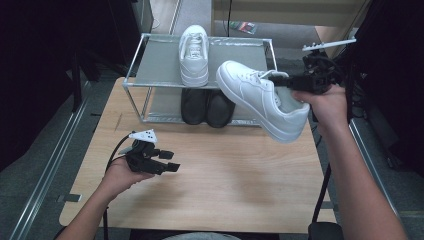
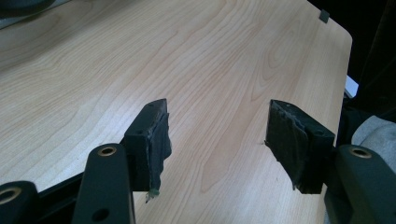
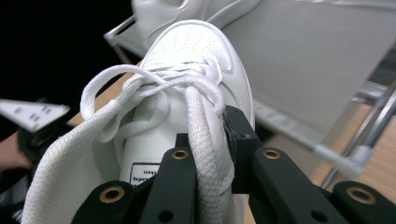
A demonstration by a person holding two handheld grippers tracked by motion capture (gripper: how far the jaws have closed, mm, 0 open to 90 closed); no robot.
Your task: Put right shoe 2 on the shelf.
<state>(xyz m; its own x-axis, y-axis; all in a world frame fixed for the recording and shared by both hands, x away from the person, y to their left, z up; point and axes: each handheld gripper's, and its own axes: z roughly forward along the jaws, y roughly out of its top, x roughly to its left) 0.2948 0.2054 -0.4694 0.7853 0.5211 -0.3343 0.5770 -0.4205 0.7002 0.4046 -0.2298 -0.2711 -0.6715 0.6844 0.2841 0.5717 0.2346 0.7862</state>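
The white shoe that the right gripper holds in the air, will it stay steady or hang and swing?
The white shoe probably tilts: the right gripper pinches only its soft tongue, which likely bends. The toe already hangs out sideways, so it may swing. It looks light, but the loose laces could slip.

R gripper (image 3: pixel 208 154) jaws clamped on white sneaker (image 3: pixel 187 60) tongue/laces, rack (image 3: pixel 299 60) behind.

There's a small white label with dark print on the tongue (image 3: pixel 148 173) of the white sneaker (image 3: pixel 187 84), seen upside down in the right gripper view, but the print is too small and blurred to read. No other writing shows anywhere.
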